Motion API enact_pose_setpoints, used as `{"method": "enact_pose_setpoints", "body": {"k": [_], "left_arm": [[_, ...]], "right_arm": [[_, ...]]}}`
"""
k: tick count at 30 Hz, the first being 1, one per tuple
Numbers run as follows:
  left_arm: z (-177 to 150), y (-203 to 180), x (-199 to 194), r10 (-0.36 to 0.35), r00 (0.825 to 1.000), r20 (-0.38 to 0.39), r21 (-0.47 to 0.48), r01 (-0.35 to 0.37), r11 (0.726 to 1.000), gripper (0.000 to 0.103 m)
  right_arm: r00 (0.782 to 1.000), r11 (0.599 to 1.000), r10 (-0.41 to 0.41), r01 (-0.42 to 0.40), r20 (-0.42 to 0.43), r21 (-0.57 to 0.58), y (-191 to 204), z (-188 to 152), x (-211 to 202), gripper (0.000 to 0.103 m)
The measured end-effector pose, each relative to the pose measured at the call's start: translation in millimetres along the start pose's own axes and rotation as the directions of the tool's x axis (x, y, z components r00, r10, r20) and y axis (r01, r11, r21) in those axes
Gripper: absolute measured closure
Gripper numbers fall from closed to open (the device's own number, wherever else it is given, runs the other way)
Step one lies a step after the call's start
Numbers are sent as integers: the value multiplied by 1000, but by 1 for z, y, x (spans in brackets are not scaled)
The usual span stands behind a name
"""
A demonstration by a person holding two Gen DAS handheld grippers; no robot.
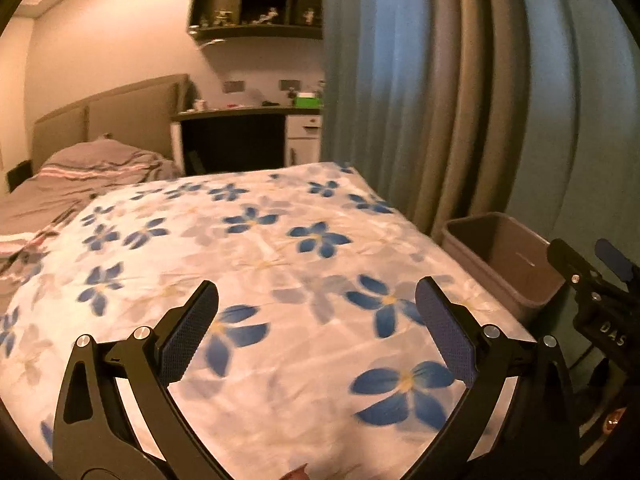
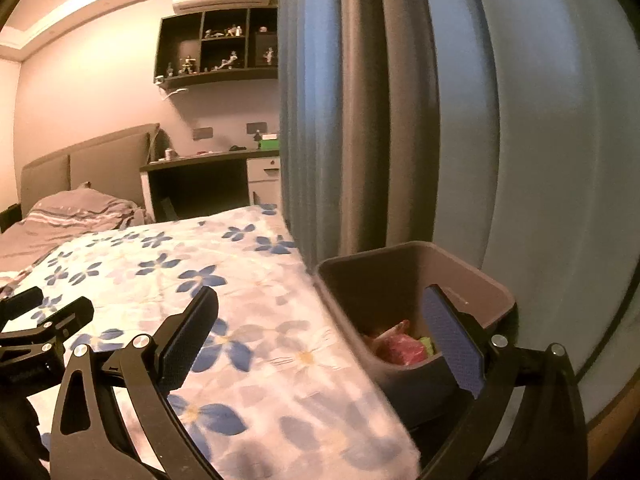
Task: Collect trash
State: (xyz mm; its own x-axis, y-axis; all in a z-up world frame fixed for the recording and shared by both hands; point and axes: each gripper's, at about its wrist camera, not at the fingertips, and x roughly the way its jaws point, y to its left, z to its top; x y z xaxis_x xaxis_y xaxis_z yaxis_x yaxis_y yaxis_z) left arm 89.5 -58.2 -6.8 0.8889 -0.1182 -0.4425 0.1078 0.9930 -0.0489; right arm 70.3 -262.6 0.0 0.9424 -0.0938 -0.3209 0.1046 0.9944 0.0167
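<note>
the curtain (image 1: 460,92) fills the right half of both views, hanging in heavy blue-grey folds. the floral bedspread (image 1: 256,264) covers the centre and lower left of the left wrist view, white with blue flowers. the bin (image 2: 404,276), grey and open-topped, stands at lower right of the right wrist view, just beside the bedspread edge and against the curtain. the left gripper (image 1: 316,296) sits low centre over the bedspread, jaws spread wide, nothing between them. the right gripper (image 2: 320,300) is likewise spread wide and empty, its right finger over the bin. the trash (image 2: 402,348), red and green wrappers, lies inside the bin at its near end.
</note>
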Motion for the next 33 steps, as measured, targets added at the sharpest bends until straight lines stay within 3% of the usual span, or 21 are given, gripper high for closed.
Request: {"method": "enact_pose_setpoints", "body": {"k": [14,33], "left_arm": [[-13,36,-35,44,999,28,-55,-42,998,6],[-12,26,-36,37,999,29,-48,-35,998,6]], "right_arm": [[999,999,33,-32,18,-41,39,-1,-30,6],[999,999,39,-38,19,-38,39,-3,-31,6]]}}
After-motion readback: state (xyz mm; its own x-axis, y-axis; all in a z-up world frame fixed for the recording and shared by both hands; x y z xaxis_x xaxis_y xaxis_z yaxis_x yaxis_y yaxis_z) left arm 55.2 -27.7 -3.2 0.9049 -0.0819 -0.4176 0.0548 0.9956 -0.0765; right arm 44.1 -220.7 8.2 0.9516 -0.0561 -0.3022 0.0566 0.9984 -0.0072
